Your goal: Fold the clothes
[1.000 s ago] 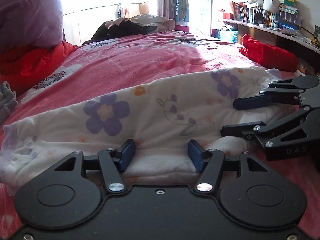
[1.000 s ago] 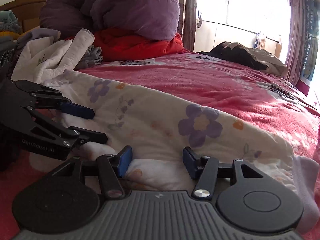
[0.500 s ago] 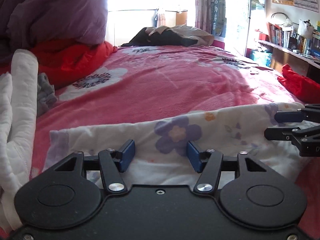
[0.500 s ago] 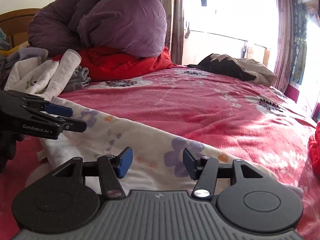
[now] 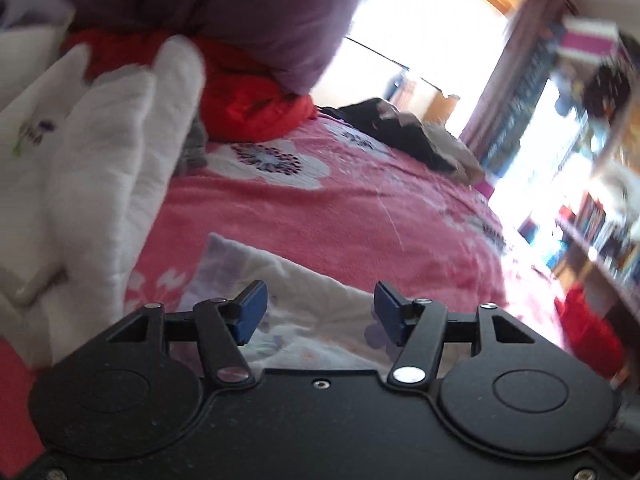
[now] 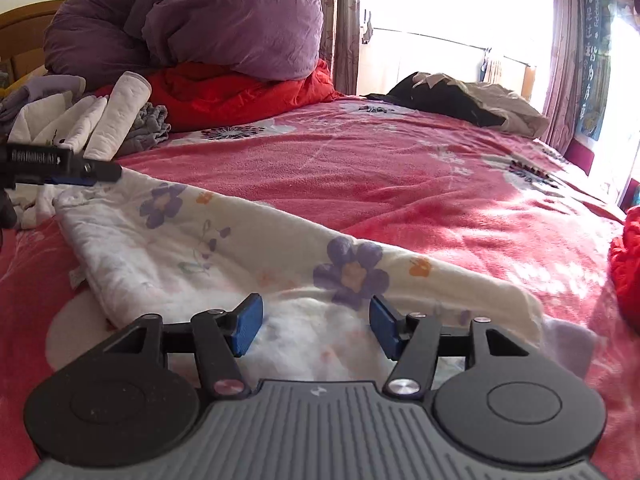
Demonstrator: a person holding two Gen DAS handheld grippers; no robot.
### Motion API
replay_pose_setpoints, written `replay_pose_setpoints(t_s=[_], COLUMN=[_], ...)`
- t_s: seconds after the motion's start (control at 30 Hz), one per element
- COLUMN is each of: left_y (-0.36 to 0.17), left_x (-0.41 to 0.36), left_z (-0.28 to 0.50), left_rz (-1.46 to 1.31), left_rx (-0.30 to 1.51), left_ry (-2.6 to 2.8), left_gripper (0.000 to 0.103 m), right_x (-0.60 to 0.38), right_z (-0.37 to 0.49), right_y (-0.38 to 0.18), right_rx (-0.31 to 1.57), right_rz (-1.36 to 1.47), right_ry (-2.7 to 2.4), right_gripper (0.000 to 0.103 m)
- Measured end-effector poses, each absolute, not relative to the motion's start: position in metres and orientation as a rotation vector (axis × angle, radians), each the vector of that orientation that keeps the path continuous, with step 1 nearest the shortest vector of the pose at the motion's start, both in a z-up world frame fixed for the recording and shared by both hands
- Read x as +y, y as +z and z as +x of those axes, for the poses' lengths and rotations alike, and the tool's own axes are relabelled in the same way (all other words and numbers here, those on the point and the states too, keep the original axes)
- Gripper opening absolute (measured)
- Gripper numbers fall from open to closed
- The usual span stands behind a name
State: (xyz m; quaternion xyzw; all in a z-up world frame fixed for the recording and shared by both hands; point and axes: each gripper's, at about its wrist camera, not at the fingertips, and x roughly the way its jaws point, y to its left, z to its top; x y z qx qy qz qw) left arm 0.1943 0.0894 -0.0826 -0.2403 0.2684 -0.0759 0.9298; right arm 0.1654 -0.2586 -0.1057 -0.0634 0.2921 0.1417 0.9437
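Note:
A folded white garment with purple flowers (image 6: 224,248) lies across the pink bed cover (image 6: 400,184); its left end shows in the left wrist view (image 5: 304,300). My left gripper (image 5: 316,312) is open and empty above that left end; it also shows side-on at the left edge of the right wrist view (image 6: 80,170). My right gripper (image 6: 316,324) is open and empty just above the garment's near edge. The left wrist view is blurred and tilted.
A white padded garment pile (image 5: 92,168) stands at the left, with grey cloth (image 6: 148,128) beside it. Red bedding (image 6: 240,96) and a purple duvet (image 6: 208,20) lie at the head. Dark clothes (image 6: 448,100) lie far back. A red garment (image 6: 628,260) is at the right. Bookshelves (image 5: 600,232) stand beyond.
Both grippers have pulled back and risen from the garment. The left one has swung left to the garment's left end and tilted. The two grippers are farther apart.

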Motion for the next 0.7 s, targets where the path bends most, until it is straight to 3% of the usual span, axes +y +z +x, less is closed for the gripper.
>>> replay_pose_setpoints(t_s=[0.3, 0.7], left_y=[-0.115, -0.149], left_x=[0.134, 0.123], left_z=[0.16, 0.159], left_rz=[-0.959, -1.068], left_rx=[0.658, 0.646], left_ry=[-0.084, -0.063], left_gripper=[0.059, 0.059], right_x=[-0.327, -0.346], right_z=[0.119, 0.12], right_y=[-0.096, -0.107], right_rx=[0.573, 0.535], right_rz=[0.152, 0.262], right_ry=[0.203, 0.164], right_gripper=[0.06, 0.06])
